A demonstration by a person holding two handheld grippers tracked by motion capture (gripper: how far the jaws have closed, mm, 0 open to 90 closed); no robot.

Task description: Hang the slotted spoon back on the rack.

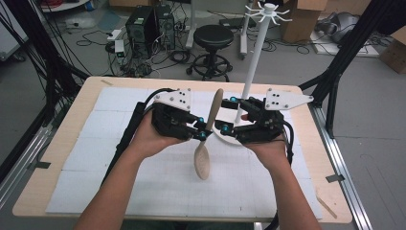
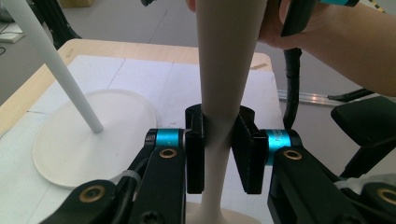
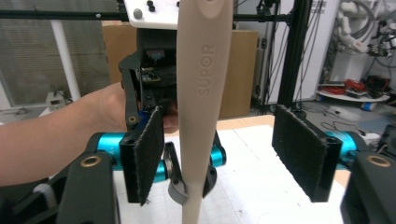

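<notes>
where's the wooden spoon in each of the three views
High view: wooden spoon at centre, between both grippers, bowl end toward the person.
Left gripper view: handle runs up the middle, clamped between the jaws.
Right gripper view: handle upright between open jaws.
Shared landmark: white stand pole.

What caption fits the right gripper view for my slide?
Right gripper open around the upright handle of a beige spoon, which the left gripper holds clamped.

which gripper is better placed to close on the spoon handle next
Right. The right gripper has open jaws on either side of the spoon handle, while the left gripper already clamps the spoon's neck.
</notes>
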